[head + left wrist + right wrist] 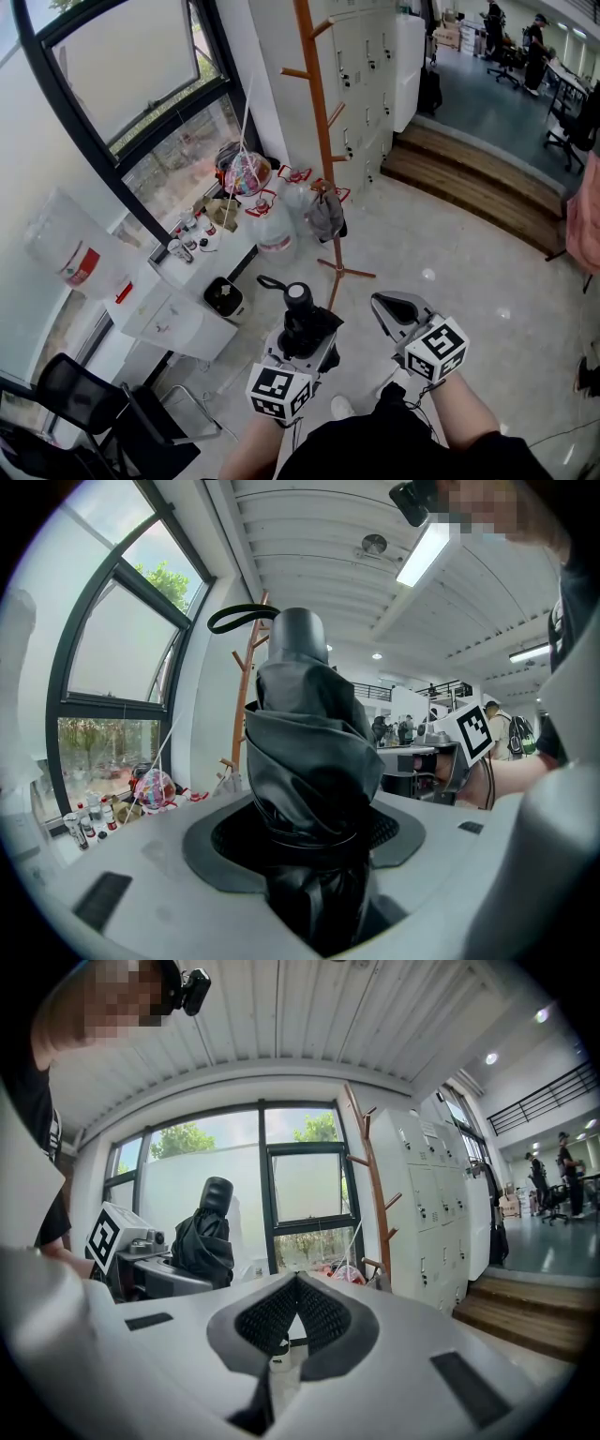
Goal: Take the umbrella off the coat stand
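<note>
A folded black umbrella [301, 317] with a grey handle and a wrist loop stands upright between the jaws of my left gripper [298, 345], which is shut on its bunched fabric [305, 742]. It is held low in front of me, apart from the wooden coat stand [320, 122]. The stand's pegs are bare; a grey bag [326, 214] hangs low on it. My right gripper [397, 314] is beside the left one, shut and empty, its pads [319, 1314] meeting at the tips. The right gripper view shows the umbrella [208, 1232] at its left.
Large water jugs [275, 230] and a colourful bag [246, 174] sit by the window counter [178, 272] with small bottles. A bin [223, 297] stands below it. White lockers [370, 66] and wooden steps [469, 183] lie behind the stand. A black chair [84, 403] is at lower left.
</note>
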`<state>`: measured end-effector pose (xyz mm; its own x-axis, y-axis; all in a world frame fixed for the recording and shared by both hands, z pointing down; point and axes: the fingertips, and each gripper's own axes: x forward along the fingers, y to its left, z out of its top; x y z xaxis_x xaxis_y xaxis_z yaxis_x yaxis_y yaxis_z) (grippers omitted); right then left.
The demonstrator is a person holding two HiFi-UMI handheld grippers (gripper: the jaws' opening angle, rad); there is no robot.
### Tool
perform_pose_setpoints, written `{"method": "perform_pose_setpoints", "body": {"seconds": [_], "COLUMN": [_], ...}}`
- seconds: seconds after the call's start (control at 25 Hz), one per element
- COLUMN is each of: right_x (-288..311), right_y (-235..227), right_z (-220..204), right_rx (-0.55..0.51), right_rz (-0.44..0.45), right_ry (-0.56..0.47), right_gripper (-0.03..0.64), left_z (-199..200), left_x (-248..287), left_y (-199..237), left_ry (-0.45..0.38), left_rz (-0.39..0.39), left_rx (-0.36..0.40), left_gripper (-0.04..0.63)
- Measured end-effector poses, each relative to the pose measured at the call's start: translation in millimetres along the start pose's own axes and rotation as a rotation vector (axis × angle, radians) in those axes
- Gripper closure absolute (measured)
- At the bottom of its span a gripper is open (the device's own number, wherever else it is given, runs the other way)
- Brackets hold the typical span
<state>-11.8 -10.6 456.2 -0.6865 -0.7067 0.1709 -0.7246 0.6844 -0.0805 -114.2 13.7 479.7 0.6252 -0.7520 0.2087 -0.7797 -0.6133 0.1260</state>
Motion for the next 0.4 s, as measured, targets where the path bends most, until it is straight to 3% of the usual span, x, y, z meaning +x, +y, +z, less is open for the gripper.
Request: {"method": "perform_pose_setpoints", "body": {"seconds": [0.4], "right_x": [-2.1], "right_y": [3.2], "right_z": [0.8], "right_rx": [-0.002], "right_rz": [-0.001], "right_ry": [-0.001], "right_gripper": [0.563], "left_z": [1.3], "left_x": [-3.1], "left_y": [-2.0], "left_ry": [-0.004], "left_rz": [0.0], "left_rx": [-0.001], "left_gripper": [0.337]}}
